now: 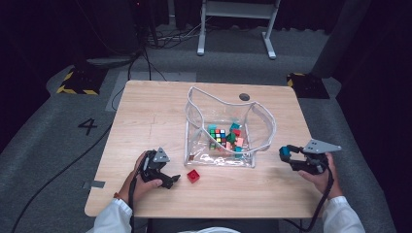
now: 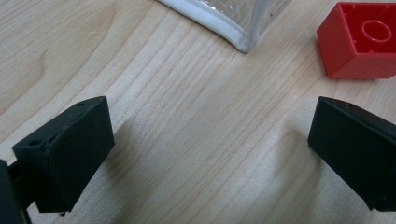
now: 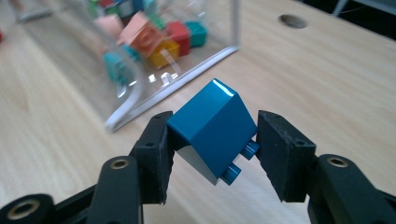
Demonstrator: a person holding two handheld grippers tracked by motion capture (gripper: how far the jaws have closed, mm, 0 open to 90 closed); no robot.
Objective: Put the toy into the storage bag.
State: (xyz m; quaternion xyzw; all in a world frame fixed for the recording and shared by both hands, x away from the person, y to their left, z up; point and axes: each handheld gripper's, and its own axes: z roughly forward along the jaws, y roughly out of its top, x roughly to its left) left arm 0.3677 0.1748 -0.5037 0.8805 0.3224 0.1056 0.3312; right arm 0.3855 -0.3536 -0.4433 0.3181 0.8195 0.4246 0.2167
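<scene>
A clear plastic bag (image 1: pixel 265 127) with a white rim stands open mid-table and holds several coloured blocks (image 1: pixel 225 137). A red brick (image 1: pixel 193 175) lies on the wood in front of it, studs up, also seen in the left gripper view as the red brick (image 2: pixel 362 41). My left gripper (image 1: pixel 171 179) rests low on the table just left of that brick, jaws wide open, nothing between them (image 2: pixel 210 154). My right gripper (image 1: pixel 286 154) hovers right of the bag, shut on a blue brick (image 3: pixel 212 126) that sits tilted between the pads.
The bag's corner (image 2: pixel 243 39) lies close ahead of the left jaws. A round hole (image 1: pixel 244 97) marks the table's far side. White table legs (image 1: pixel 269 46) and cables stand on the grey floor beyond.
</scene>
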